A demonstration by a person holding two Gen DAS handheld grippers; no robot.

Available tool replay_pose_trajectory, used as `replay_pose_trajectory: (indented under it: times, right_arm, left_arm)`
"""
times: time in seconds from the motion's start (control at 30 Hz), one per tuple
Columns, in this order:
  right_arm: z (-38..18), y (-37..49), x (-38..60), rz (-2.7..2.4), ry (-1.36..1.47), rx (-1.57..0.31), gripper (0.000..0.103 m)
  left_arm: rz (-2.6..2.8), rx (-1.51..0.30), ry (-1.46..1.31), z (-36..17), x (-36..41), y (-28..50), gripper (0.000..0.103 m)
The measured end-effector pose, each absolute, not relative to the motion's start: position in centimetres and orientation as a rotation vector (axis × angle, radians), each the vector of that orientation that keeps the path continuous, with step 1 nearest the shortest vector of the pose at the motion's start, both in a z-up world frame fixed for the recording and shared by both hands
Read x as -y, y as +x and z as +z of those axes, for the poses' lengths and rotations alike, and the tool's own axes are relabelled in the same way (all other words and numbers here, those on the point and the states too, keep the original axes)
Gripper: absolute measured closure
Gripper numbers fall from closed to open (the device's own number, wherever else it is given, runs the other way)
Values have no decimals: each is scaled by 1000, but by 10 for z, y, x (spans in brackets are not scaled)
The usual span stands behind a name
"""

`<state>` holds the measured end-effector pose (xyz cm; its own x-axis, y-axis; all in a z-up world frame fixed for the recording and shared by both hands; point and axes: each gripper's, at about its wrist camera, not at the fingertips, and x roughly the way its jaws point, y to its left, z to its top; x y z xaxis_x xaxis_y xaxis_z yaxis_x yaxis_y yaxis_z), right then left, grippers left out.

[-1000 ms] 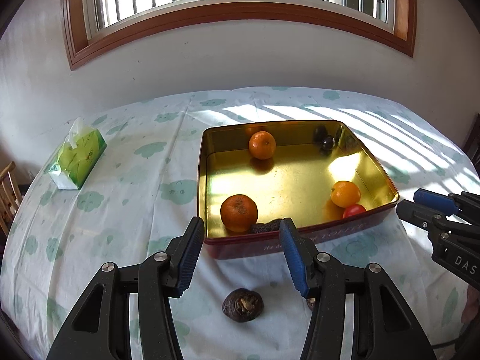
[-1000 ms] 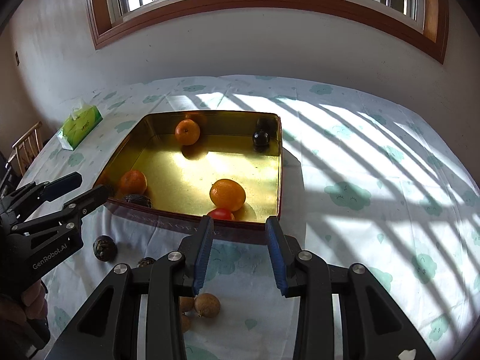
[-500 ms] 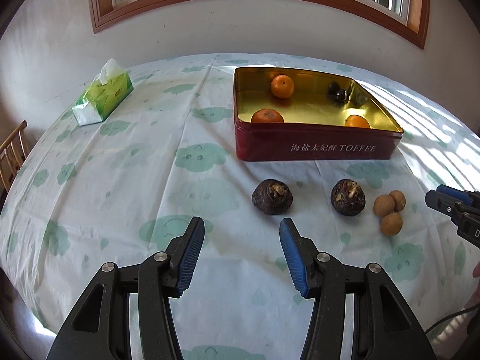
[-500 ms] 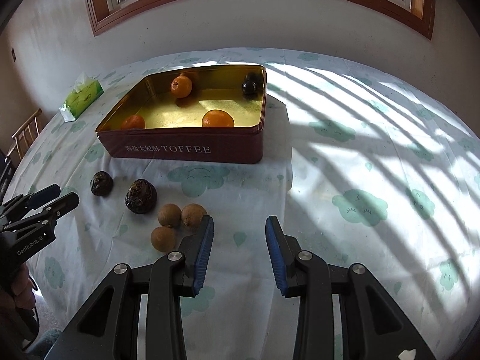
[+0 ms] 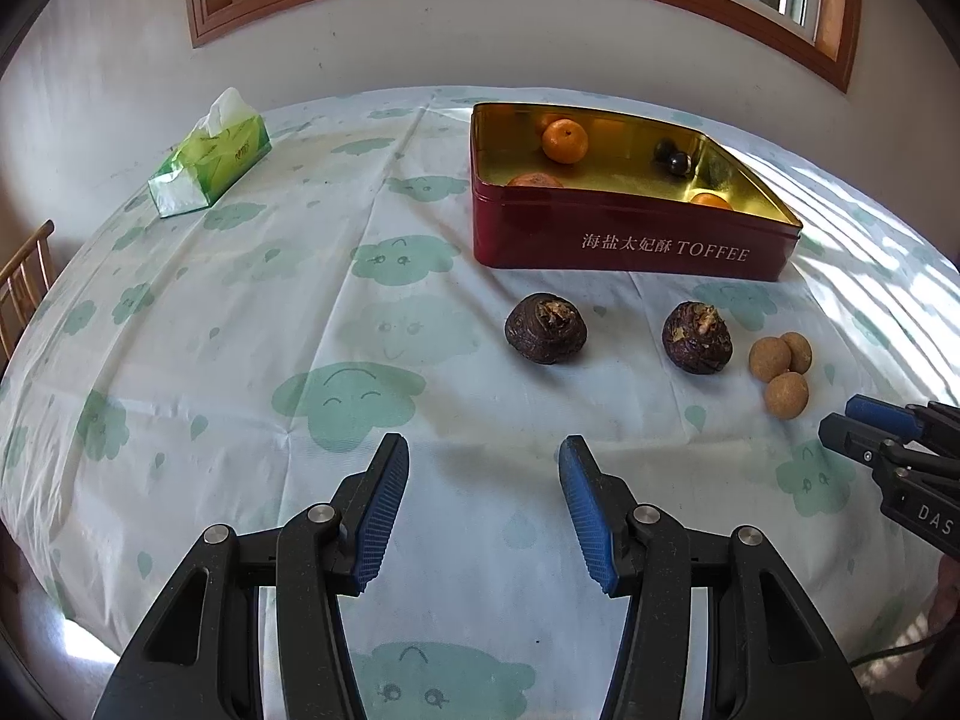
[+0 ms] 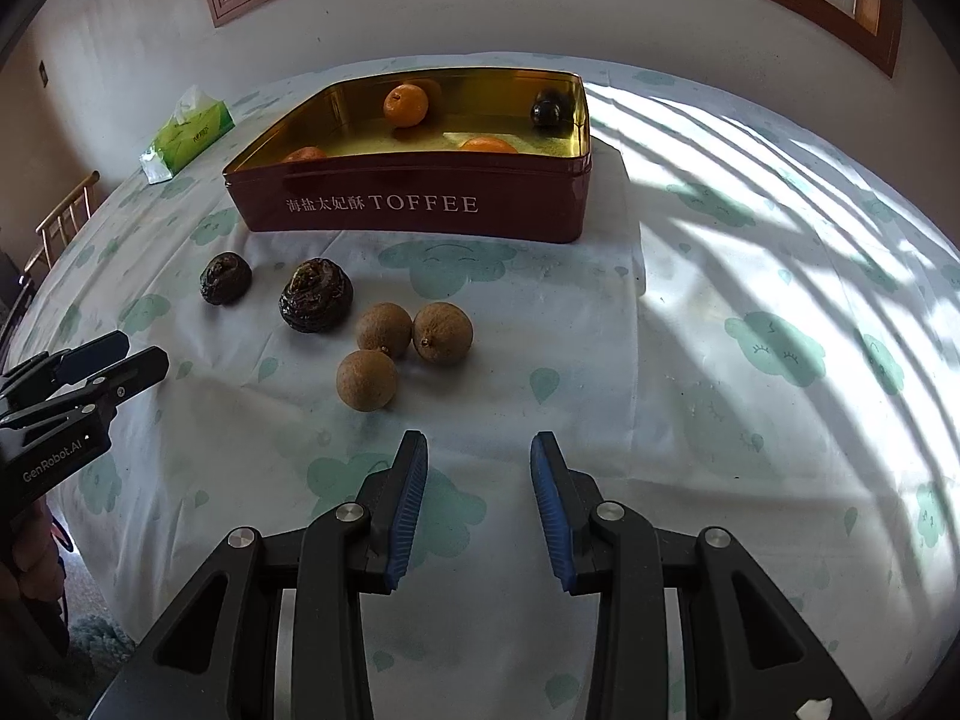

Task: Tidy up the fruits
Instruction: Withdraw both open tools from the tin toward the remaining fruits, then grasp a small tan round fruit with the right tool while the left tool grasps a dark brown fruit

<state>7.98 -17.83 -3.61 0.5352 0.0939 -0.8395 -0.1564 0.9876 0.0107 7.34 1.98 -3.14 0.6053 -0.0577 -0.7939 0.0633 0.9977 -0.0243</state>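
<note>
Left hand-held gripper (image 5: 483, 501) and right hand-held gripper (image 6: 479, 495) both released, nothing between jaws, over the counter (image 5: 240, 360). Two water chestnuts (image 5: 545, 328) and three longans (image 6: 390, 354) lie in front of the toffee tin (image 6: 420, 204); oranges (image 6: 406, 105) inside.

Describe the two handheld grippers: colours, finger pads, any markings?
Both are matte black plastic with silver pivot screws. The left gripper and right gripper each have two fingers with ribbed blue pads. White lettering: "GenRobot.AI" on the left one's side, "DAS" on the right's.

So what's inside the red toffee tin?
Inside the toffee tin: three oranges, two partly hidden behind its front wall, and a dark round fruit. That wall covers the near floor.
</note>
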Motion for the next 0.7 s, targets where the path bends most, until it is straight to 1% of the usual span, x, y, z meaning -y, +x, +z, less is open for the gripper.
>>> replay_pose_trajectory:
  times: [0.3,0.5,0.63,0.7]
  right_arm:
    - [-39,96,167,158,-112,-969,70]
    - [-40,109,158,173,-139,-951,75]
    - [-40,117,153,183,-149,-942,81]
    - [-40,118,152,182,-149,-938,81]
  left_arm:
    - [-71,-937,14,-39,-19,82,49]
    - [-72,-939,15,-42,-18,88,49]
    - [-70,-937,15,-42,-18,93,49]
    - [-69,-935,18,-42,-17,95,49]
